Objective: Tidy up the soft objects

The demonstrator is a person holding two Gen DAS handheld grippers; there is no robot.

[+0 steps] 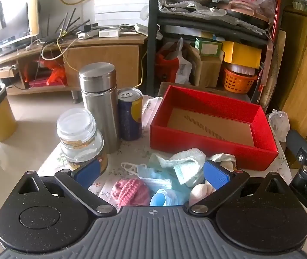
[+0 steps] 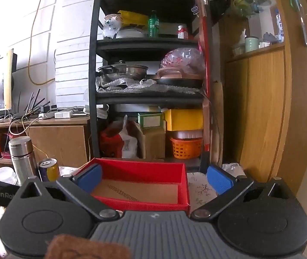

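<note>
Hovering, fingers spread and empty: left gripper [image 1: 152, 172] over pink knitted yarn ball [image 1: 129, 191]; open red cardboard box [image 1: 213, 127] at one o'clock; right gripper [image 2: 153, 178] likewise spread.

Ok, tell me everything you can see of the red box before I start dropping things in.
The red box is a shallow, open-topped rectangular tray, seemingly of textured red card, with a plain brown floor bearing a dark dashed line. It is empty and sits flat on the floral tablecloth, behind the pile of soft things and right of the drink can. A crumpled bag lies by its right side. Nothing grips it.
</note>
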